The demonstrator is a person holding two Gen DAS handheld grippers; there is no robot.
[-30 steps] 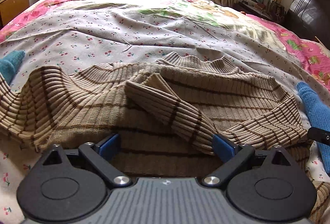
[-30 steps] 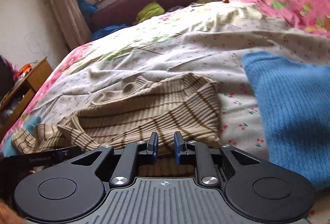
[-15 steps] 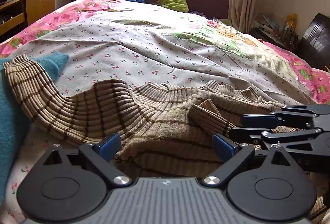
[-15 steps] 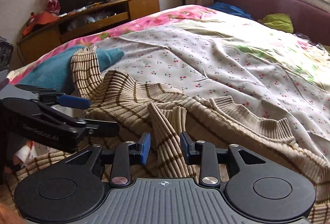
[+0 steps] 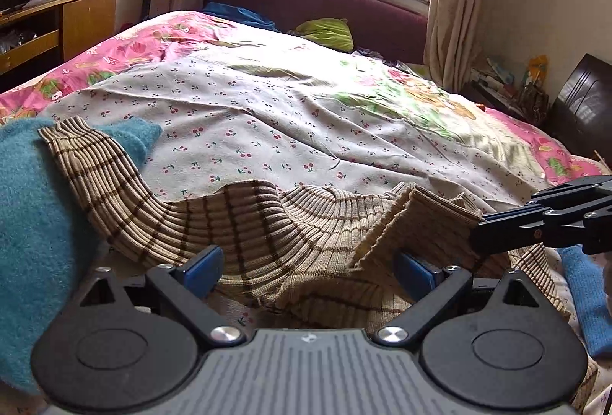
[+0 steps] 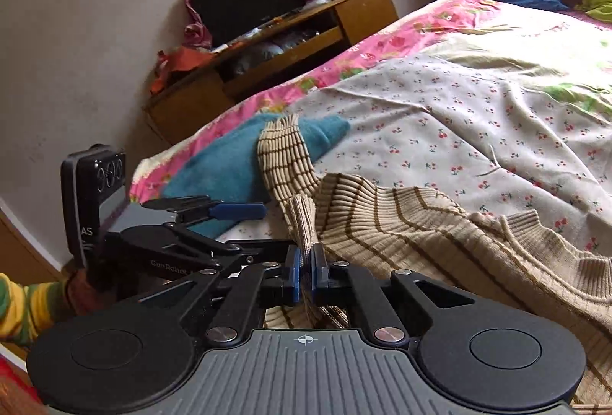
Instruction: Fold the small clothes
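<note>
- Your right gripper (image 6: 305, 279) is now clamped on a fold of the striped sweater (image 6: 420, 235): the blue pads pinch a ribbed cuff that stands up between them. Half a second ago the jaws stood apart around that same cuff; a second ago they were near together over the sweater's hem with nothing in them.
- Your left gripper (image 5: 308, 269) stands wide, as it did in both earlier frames. Sweater fabric lies between its fingers, but the pads do not press it.
- The sweater lies crumpled across the near edge of the cherry-print bedspread (image 5: 290, 116). One sleeve runs out to the left and rests on the teal garment (image 5: 34, 208). A second ago it lay flatter, with the sleeve folded across the body.
- In the left wrist view, the right gripper (image 5: 478, 235) reaches in from the right, its tip at the raised cuff. Half a second ago it was lower and open there; a second ago only a sliver of it showed.
- The right wrist view has swung round: the wooden cabinet (image 6: 267, 48) and the wall now fill the left side, where the window was a second ago.
- A blue knit piece (image 5: 589, 296) lies at the right edge of the bed.
</note>
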